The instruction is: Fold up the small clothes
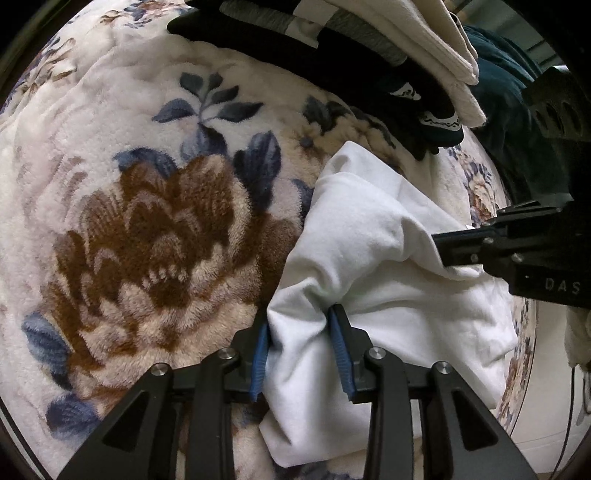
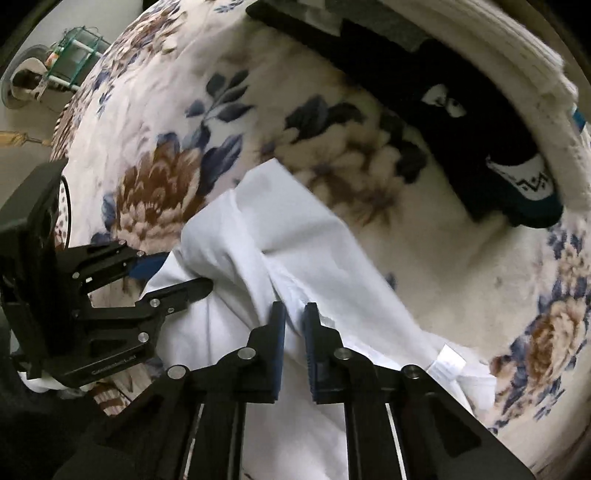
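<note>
Two tools pinching one white garment [image 1: 369, 229], bunched on floral blanket: left tool [image 1: 301, 354] clamps a thick fold, right tool [image 2: 294, 347] a thin one; dark folded clothes [image 2: 461, 122] near far edge.

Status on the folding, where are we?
Done: folded clothes already stacked at the far edge of the floral blanket. In hand: both the left gripper and right gripper pinch the bunched white garment. Left: flattening and folding it.
</note>
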